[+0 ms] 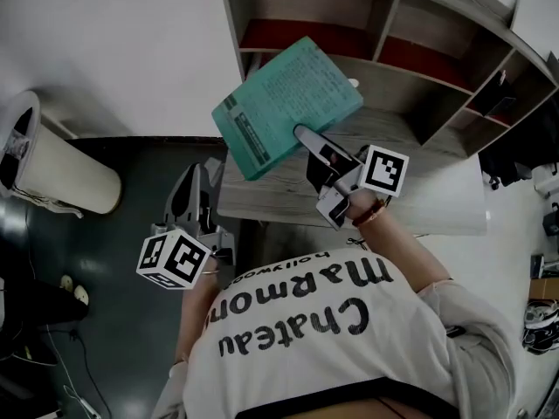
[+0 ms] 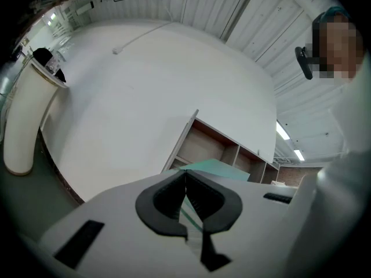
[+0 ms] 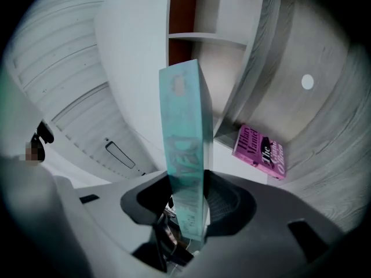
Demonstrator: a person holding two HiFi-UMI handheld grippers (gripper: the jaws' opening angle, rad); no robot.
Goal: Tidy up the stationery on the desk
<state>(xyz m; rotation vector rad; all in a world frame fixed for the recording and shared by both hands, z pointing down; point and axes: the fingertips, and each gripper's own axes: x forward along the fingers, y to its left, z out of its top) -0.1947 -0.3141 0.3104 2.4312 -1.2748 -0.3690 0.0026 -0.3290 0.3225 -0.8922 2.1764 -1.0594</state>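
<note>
Teal book (image 1: 284, 103): clamped in your right gripper (image 1: 307, 140), up at the left end of the wooden desk (image 1: 271, 201), in front of the shelf unit (image 1: 419, 72). In the head view the cover faces the camera and the book is tilted, with one corner low toward the desk's left edge. Whether that corner touches the desk cannot be told from this angle. The grip sits on the book's near edge, to the right of that corner.

Right gripper view: the book (image 3: 185, 143) is seen edge-on, standing upright in the gripper (image 3: 190, 207). Both dark pads bear on it, one on each side, and the jaws stand about as wide as the book is thick. The print on the spine is blurred and not readable. Beyond it a pink book (image 3: 259, 151) lies flat on the floor of an open shelf compartment, to the right of the teal one and well apart from it.

Your left gripper (image 1: 199, 175) is held low at the desk's left side, over the dark floor (image 1: 131, 339), apart from the book. In its own view the left gripper (image 2: 185, 178) has its jaws meeting at the tips with nothing held. A sliver of the book (image 2: 214, 167) shows past them, with the shelf unit (image 2: 220, 146) behind.

The marker cubes (image 1: 175, 258) (image 1: 384, 169) face the head camera. A white cylindrical object (image 1: 65, 177) stands at the far left.
</note>
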